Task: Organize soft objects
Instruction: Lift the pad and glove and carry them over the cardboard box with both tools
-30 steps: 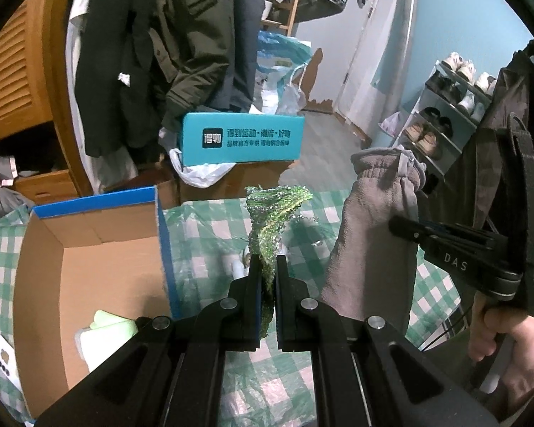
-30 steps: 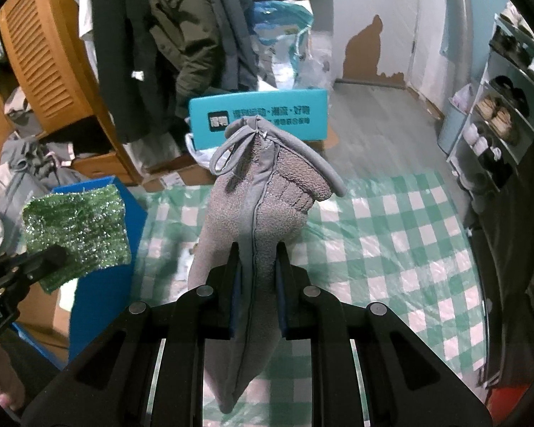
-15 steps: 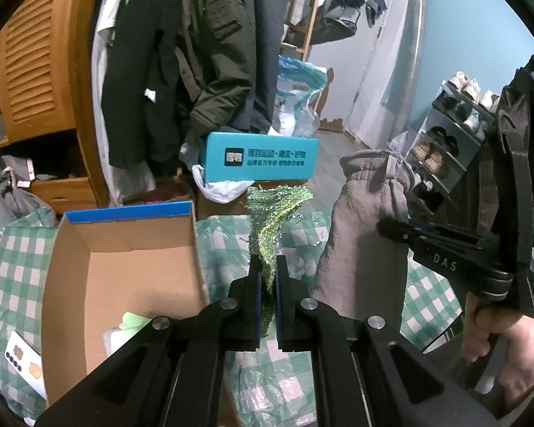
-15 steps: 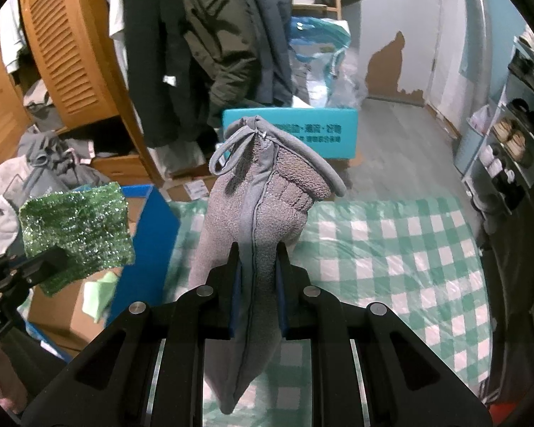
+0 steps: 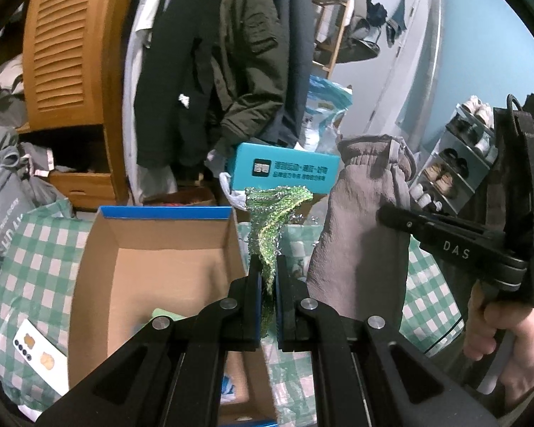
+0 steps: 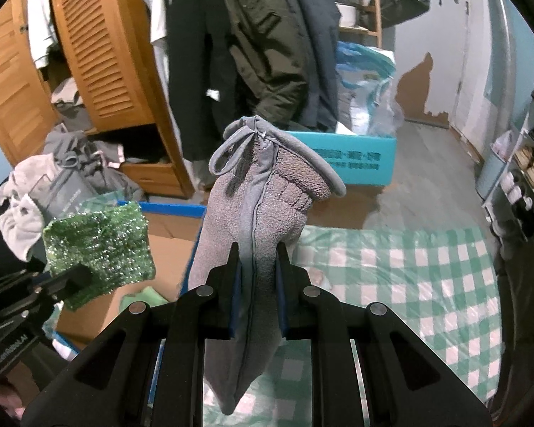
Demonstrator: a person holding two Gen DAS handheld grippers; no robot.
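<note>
At lower centre of each wrist view the tongs are clenched on cloth — the left tongs (image 5: 267, 270) on a glittery green scouring cloth (image 5: 272, 213), the right tongs (image 6: 256, 267) on a grey knitted mitt (image 6: 263, 195). Both hang beside the open cardboard box with blue rim (image 5: 153, 249); to do it well, carry each over the opening before letting go — low enough that nothing drapes over the wall.

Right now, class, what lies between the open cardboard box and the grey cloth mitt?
The left wrist view shows it: the sparkly green scouring cloth, pinched upright in the left gripper, stands between the cardboard box and the grey mitt.
</note>
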